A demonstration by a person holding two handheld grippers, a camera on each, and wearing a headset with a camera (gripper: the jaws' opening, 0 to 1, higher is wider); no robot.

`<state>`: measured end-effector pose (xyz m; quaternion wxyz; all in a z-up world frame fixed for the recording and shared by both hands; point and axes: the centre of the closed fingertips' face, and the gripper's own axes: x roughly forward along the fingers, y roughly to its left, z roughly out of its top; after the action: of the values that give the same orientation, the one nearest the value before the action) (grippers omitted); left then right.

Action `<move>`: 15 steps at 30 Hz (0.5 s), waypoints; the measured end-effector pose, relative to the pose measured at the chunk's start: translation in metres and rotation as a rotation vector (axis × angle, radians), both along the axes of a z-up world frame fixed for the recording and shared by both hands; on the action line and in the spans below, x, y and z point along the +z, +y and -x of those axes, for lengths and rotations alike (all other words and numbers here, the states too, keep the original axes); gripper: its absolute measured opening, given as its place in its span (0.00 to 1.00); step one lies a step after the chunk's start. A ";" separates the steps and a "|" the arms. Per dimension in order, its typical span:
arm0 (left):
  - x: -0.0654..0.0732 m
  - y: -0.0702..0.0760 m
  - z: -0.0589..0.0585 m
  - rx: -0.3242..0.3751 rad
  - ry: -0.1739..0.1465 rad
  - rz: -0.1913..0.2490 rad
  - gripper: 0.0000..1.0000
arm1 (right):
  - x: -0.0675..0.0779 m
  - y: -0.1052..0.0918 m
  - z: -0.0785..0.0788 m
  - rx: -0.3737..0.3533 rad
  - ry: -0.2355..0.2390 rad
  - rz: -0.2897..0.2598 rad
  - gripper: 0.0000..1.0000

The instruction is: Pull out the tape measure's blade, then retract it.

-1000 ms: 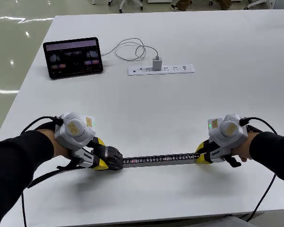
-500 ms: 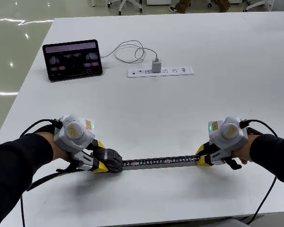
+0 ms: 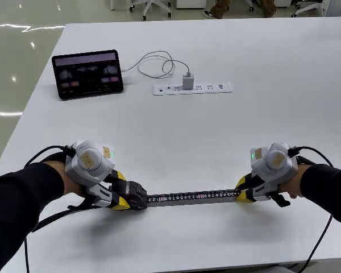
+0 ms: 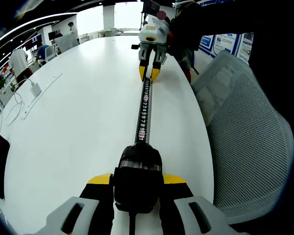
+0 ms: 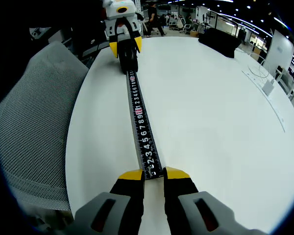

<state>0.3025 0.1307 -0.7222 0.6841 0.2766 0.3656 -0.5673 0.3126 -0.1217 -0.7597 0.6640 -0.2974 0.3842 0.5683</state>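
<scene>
While the left claw (image 4: 137, 179) presses its yellow tips against both sides of the black tape measure case (image 4: 137, 165), the case sits low on the tabletop (image 4: 73, 127), directly between the tips. Judgement: clamping the case anchors it so the blade (image 4: 143, 105) can be drawn against its spring.

From the case mouth, just ahead of the left claw, the blade runs straight and flat along the tabletop to the right claw (image 5: 153, 175). That claw is pinched on the blade's end, with the lowest numerals just ahead of its tips. Judgement: keeping the end low and in line with the case guards against kinking or twisting. Blade is out; retraction not yet done.

Unclear:
- The end hook is hidden between the right claw's tips, so I cannot tell whether hook or blade is gripped.
- No lock button can be made out on the case.
- Well beyond both claws, the tablet (image 3: 88, 73) screen is too small to read beside the power strip (image 3: 193, 87).
- A mesh chair (image 5: 34, 127) beside the right claw is cut off.
</scene>
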 end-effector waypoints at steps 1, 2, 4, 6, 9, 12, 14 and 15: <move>0.000 0.000 0.000 0.001 0.000 0.001 0.31 | 0.000 0.000 0.000 -0.002 0.002 0.000 0.10; 0.000 0.000 0.000 0.003 -0.001 0.003 0.31 | 0.000 0.001 0.000 0.000 0.003 0.002 0.10; 0.001 -0.001 -0.001 0.011 -0.010 0.026 0.32 | 0.000 0.002 0.001 0.054 -0.023 0.039 0.11; 0.002 0.000 -0.001 0.029 -0.015 0.049 0.32 | 0.000 0.003 0.002 0.063 -0.035 0.050 0.11; 0.002 -0.002 -0.003 0.049 -0.039 0.061 0.33 | 0.000 0.002 0.001 0.046 -0.029 0.046 0.12; 0.001 -0.003 -0.002 0.035 -0.080 0.053 0.32 | 0.000 0.001 0.001 0.044 -0.032 0.052 0.12; 0.001 -0.002 -0.004 0.045 -0.078 0.055 0.33 | 0.000 0.001 0.001 0.044 -0.032 0.059 0.12; 0.001 -0.002 -0.004 0.045 -0.079 0.053 0.33 | 0.000 0.001 0.001 0.044 -0.032 0.060 0.12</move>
<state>0.3069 0.1286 -0.7211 0.7177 0.2721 0.3294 -0.5499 0.3116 -0.1203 -0.7598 0.6483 -0.3347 0.3838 0.5660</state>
